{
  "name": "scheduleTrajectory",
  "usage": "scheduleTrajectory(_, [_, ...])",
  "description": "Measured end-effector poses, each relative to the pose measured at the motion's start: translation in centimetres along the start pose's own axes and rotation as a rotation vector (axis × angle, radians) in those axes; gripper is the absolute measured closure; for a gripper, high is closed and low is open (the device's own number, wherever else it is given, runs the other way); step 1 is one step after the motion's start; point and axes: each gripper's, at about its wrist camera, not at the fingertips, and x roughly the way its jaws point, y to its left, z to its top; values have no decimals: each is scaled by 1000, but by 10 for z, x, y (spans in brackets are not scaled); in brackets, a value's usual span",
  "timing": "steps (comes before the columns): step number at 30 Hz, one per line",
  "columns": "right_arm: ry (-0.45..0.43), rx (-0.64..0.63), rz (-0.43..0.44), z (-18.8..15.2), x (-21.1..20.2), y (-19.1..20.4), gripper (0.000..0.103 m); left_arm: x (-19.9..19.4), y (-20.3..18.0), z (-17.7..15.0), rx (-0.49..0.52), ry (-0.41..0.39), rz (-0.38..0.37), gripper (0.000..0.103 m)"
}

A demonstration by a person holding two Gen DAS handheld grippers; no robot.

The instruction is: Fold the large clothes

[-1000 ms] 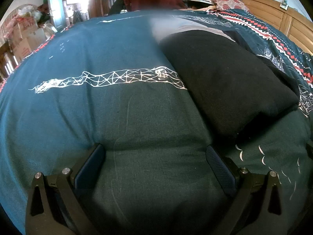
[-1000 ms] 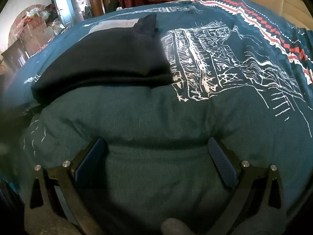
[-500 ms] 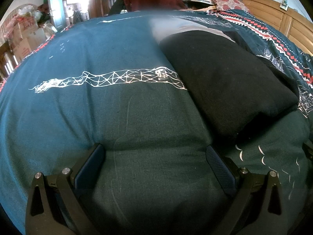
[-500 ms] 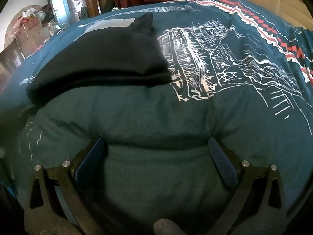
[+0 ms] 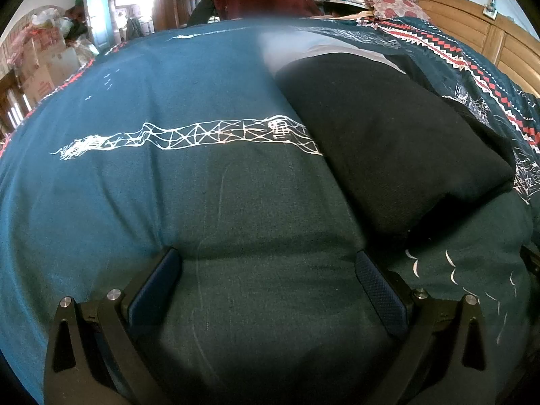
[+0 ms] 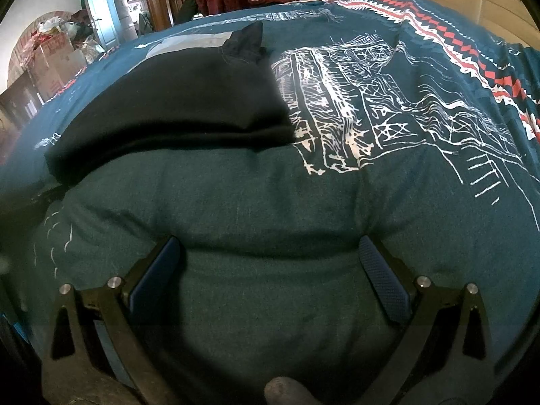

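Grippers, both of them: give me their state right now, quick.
Left gripper: open, empty, fingers spread over the teal bedspread.
Right gripper: open, empty, the black garment lying ahead of it.

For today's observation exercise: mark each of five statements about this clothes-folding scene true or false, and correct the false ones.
1. A black garment lies on the teal bedspread. True.
2. The left gripper has its jaws shut on the garment. False: the jaws stand wide open with only bedspread between them.
3. The right gripper is open. True.
4. The bedspread carries white line drawings. True.
5. The garment is spread out flat, unfolded. False: it lies in a compact folded bundle with a thick doubled edge.
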Motion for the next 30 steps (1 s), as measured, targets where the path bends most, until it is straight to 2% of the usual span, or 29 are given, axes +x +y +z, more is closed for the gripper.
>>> scheduleTrajectory(6, [-2,2,0,-1,-1,0,0,-1,0,0,-4,4,-3,0])
scheduleTrajectory(11, [-4,-1,-4,-1,-1,1,0,-2,-3,4,7,34,8,0])
scheduleTrajectory(18, [-2,8,10,-1,-3,0,0,0,0,9,25,74,-18,0])
scheduleTrajectory(30, [-7,3,4,2,-2,1,0,-3,3,5,25,52,-31,0])
